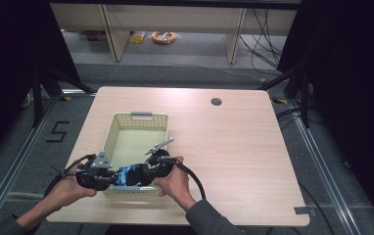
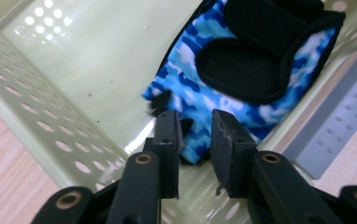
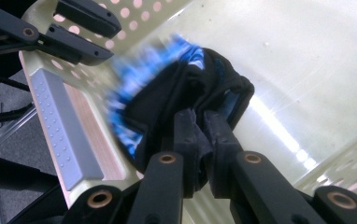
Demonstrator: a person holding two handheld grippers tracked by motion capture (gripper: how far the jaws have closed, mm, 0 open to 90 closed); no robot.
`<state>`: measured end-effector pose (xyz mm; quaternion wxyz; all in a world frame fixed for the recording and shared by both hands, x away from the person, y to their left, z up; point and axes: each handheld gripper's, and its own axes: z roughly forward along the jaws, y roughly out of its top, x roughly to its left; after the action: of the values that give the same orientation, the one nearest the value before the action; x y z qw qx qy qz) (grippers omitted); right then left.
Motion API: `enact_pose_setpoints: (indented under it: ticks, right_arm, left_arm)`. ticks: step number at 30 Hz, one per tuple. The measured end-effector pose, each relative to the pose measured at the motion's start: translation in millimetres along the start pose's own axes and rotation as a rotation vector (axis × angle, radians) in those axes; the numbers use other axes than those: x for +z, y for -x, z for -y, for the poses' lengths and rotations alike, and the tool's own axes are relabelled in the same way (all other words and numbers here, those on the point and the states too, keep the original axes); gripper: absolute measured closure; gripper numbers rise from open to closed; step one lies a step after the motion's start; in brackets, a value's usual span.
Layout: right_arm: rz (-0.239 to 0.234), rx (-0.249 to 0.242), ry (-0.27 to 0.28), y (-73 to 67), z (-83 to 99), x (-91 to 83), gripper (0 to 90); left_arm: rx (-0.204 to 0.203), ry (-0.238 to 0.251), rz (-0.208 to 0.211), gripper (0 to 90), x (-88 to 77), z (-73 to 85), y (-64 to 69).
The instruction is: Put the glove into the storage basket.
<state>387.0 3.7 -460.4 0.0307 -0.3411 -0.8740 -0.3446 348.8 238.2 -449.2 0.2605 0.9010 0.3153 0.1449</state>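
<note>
Over the near end of the cream perforated basket, in the lower left of the high view, you lower a blue camouflage glove with black palm padding, one gripper on each side of it. In the left gripper view the glove hangs in the upper right of the frame, just above the basket floor, and its blue hem lies between the jaws of your left gripper; those jaws stand slightly apart and the pads do not press the cloth, so that side looks let go. In the right gripper view your right gripper, at bottom centre, is clamped tight on a black fold of the glove, and the cloth bunches over the jaw tips.

To finish the placing well, bring the right gripper down until the glove rests on the basket floor, clear of the grey handle at the rim. Then spread those jaws fully before lifting away, so the fold does not snag and ride back up.
</note>
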Motion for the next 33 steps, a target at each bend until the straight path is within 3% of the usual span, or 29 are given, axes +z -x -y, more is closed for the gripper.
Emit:
enact_pose_setpoints:
  ticks: [1, 2, 3, 7, 8, 9, 11, 14, 15, 18, 19, 21, 22, 25, 29, 30, 31, 33]
  right_arm:
    - [0.0, -0.007, -0.008, -0.8, 0.0, 0.2, 84.8]
    - [0.003, -0.019, -0.016, -1.3, -0.1, 0.3, 83.2]
    - [0.004, -0.017, -0.02, -1.6, -0.2, 0.0, 81.8]
    - [0.019, -0.031, -0.035, -3.3, -0.8, -1.4, 75.3]
    - [0.016, -0.033, -0.027, -4.0, -0.7, -2.5, 74.2]
    - [0.024, -0.038, -0.023, -4.9, -1.1, -5.1, 72.5]
    - [0.03, -0.045, 0.008, -3.2, -2.8, -14.1, 68.8]
    - [0.019, -0.04, 0.056, -1.1, -2.7, -25.3, 65.9]
    - [0.014, -0.043, 0.075, -1.2, -2.2, -29.5, 65.1]
    - [0.01, -0.045, 0.092, -0.8, -0.2, -38.1, 63.7]
    - [0.012, -0.059, 0.115, 1.3, 1.9, -45.2, 62.7]
    - [0.012, -0.056, 0.122, 2.9, 3.2, -49.0, 62.2]
    - [0.003, -0.042, 0.138, 6.1, 5.7, -55.5, 61.4]
    - [0.005, -0.053, 0.171, 10.5, 8.2, -61.6, 59.8]
    - [0.009, -0.049, 0.214, 18.8, 18.0, -73.8, 54.5]
    - [0.009, -0.049, 0.214, 18.8, 18.0, -73.8, 54.5]
    - [0.021, -0.038, 0.221, 21.3, 23.2, -79.5, 51.9]
    - [0.024, -0.03, 0.233, 24.2, 28.7, -83.5, 49.8]
  left_arm:
    - [-0.02, 0.007, -0.001, 67.9, -1.3, -0.3, -0.6]
    - [0.006, 0.005, -0.014, 67.8, -3.5, -1.1, -3.3]
    - [-0.014, 0.02, -0.019, 67.4, -6.9, -2.0, -5.3]
    - [-0.006, 0.028, -0.027, 65.8, -12.4, -3.6, -8.2]
    - [-0.042, 0.05, -0.027, 65.1, -12.4, -3.7, -6.6]
    - [-0.054, 0.072, -0.033, 63.5, -12.7, -4.0, -6.6]
    - [-0.06, 0.109, -0.035, 59.6, -17.2, -6.3, -7.2]
    - [-0.048, 0.121, -0.039, 54.7, -21.2, -7.9, -7.2]
    - [-0.082, 0.137, -0.028, 53.0, -23.9, -8.3, -4.0]
    - [-0.055, 0.148, -0.029, 49.6, -26.4, -9.9, -3.8]
    - [-0.083, 0.155, -0.017, 48.6, -26.3, -10.6, 1.6]
    - [-0.079, 0.157, -0.019, 47.3, -26.2, -11.6, 3.3]
    - [-0.098, 0.169, -0.002, 45.5, -26.3, -13.6, 8.0]
    - [-0.086, 0.191, 0.006, 43.6, -26.7, -16.4, 10.4]
    - [-0.11, 0.219, 0.031, 39.7, -27.2, -20.9, 18.6]
    - [-0.103, 0.231, 0.046, 39.7, -27.3, -21.8, 19.7]
    - [-0.135, 0.243, 0.081, 39.2, -28.2, -21.9, 25.6]
    - [-0.123, 0.247, 0.085, 36.3, -28.1, -22.1, 27.1]
